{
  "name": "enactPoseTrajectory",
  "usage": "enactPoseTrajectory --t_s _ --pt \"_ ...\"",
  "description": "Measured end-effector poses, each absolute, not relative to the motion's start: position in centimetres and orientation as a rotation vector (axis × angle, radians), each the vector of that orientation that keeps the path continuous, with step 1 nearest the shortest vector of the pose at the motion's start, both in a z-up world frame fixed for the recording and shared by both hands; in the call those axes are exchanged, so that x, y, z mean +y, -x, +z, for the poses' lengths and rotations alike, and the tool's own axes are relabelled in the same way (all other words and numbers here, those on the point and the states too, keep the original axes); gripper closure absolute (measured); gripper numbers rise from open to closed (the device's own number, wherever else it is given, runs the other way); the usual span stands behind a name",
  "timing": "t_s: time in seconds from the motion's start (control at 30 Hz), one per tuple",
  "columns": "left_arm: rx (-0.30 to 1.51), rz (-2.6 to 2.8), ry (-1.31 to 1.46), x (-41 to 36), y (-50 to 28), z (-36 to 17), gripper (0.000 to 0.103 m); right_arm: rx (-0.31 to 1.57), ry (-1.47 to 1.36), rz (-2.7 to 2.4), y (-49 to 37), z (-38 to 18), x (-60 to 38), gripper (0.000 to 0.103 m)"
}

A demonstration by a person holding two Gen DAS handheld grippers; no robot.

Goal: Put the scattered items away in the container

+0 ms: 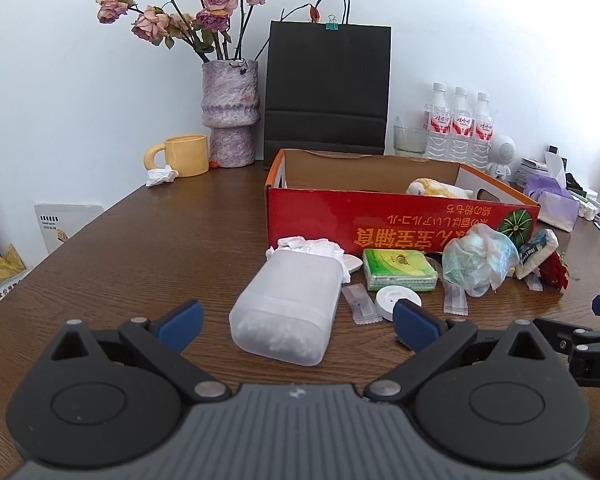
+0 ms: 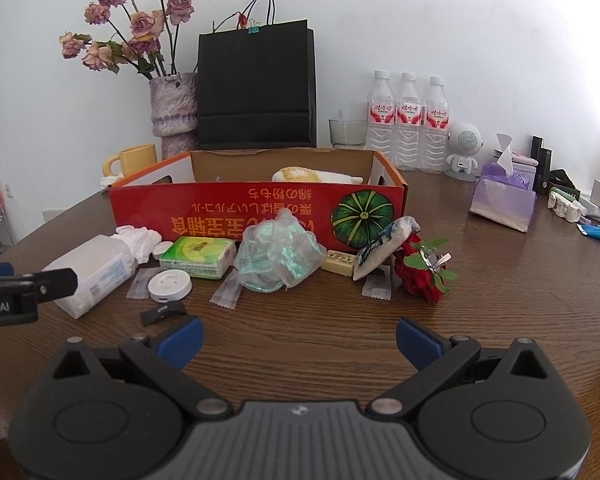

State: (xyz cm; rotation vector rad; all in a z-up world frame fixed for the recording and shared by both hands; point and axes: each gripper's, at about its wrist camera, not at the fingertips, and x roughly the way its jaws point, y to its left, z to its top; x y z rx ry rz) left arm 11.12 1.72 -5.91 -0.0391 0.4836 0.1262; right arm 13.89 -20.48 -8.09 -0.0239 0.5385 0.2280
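A red cardboard box (image 1: 380,216) (image 2: 228,208) stands open on the wooden table, with a yellow-white plush toy (image 1: 436,189) (image 2: 312,176) inside. In front of it lie a frosted plastic tub (image 1: 288,304) (image 2: 96,272), crumpled tissue (image 1: 312,246), a green tissue pack (image 1: 398,268) (image 2: 198,257), a white round disc (image 1: 396,300) (image 2: 169,285), a crumpled plastic bag (image 1: 476,260) (image 2: 278,256) and a red rose (image 2: 420,268). My left gripper (image 1: 298,324) is open, its fingers either side of the tub's near end. My right gripper (image 2: 298,338) is open over bare table.
Behind the box stand a vase of dried roses (image 1: 230,112), a black paper bag (image 1: 326,88), a yellow mug (image 1: 184,155), a glass and three water bottles (image 2: 408,120). A purple tissue pack (image 2: 502,200), a small white speaker and chargers sit at the right.
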Motion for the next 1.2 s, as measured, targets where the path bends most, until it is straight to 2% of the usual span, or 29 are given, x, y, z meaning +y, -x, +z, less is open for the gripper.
enactPoseTrajectory --t_s 0.67,1.03,1.1,1.2 --pt "0.604 0.125 -0.032 3.4 -16.4 -6.9 0.0 0.581 -0.002 0.15 -19.0 -7.9 -24.6 0.001" --pt "0.646 0.14 -0.041 3.0 -18.0 -8.1 0.0 0.594 0.041 0.106 -22.6 -8.8 -27.0 0.012" --pt "0.644 0.15 -0.046 2.9 -18.2 -8.3 0.002 0.584 0.063 0.109 -23.1 -8.8 -27.0 0.02" --pt "0.652 0.156 -0.043 2.8 -18.4 -8.6 0.006 0.575 0.095 0.107 -23.8 -8.9 -26.9 0.021"
